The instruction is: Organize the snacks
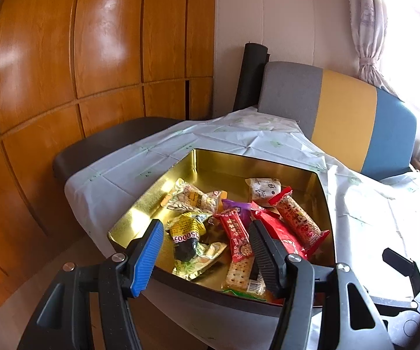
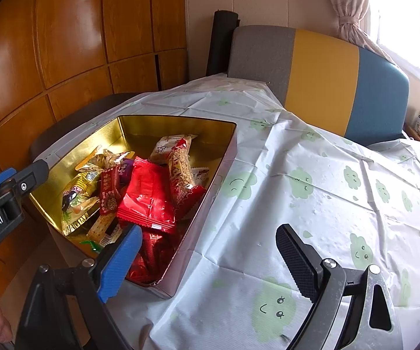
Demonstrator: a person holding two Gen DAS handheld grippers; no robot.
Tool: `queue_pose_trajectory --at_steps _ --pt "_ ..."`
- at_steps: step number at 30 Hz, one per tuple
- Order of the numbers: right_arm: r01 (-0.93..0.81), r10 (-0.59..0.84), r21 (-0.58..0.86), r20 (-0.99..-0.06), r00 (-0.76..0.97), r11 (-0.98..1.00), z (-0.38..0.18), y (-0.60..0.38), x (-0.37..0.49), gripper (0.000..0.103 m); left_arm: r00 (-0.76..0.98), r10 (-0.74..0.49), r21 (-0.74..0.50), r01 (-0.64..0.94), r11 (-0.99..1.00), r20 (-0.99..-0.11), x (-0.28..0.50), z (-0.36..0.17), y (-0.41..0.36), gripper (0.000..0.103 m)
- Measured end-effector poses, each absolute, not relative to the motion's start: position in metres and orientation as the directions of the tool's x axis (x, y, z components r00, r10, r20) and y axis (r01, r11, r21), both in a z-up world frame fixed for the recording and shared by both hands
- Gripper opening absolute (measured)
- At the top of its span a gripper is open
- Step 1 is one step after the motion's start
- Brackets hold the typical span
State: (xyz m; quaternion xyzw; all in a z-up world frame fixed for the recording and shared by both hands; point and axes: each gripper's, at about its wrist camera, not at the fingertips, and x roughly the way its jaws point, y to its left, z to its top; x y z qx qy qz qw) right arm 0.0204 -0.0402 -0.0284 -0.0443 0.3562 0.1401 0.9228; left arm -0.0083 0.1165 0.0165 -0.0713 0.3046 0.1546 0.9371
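Note:
A gold-lined tin box (image 1: 218, 160) (image 2: 166, 124) sits on the table's left part and holds several wrapped snacks: a pale seed pack (image 1: 193, 197), a yellow pack (image 1: 186, 229), a red cracker pack (image 1: 237, 240), a large red pack (image 2: 148, 198) and a long grain bar (image 1: 297, 220) (image 2: 180, 175). My left gripper (image 1: 207, 227) is open and empty, just above the near side of the box. It also shows in the right wrist view (image 2: 11, 183). My right gripper (image 2: 210, 233) is open and empty, over the cloth at the box's right wall.
A white tablecloth with green cloud faces (image 2: 326, 175) covers the table. A grey, yellow and blue chair back (image 2: 320, 78) stands behind it. A dark seat (image 1: 107, 143) and wooden panels (image 1: 64, 58) are at the left. Part of the right gripper (image 1: 408, 265) shows at the left view's right edge.

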Motion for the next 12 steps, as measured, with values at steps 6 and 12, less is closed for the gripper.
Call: queue_pose_trajectory --at_steps 6,12 --pt "-0.28 0.221 0.019 -0.668 0.711 0.96 -0.028 -0.045 0.021 0.094 0.779 0.239 -0.067 -0.338 0.939 -0.58 -0.009 0.017 0.12 0.047" --pt "-0.252 0.198 0.018 -0.67 0.715 0.968 -0.028 -0.058 0.024 0.094 0.746 0.217 -0.081 -0.341 0.937 -0.63 -0.002 0.01 0.125 0.048"
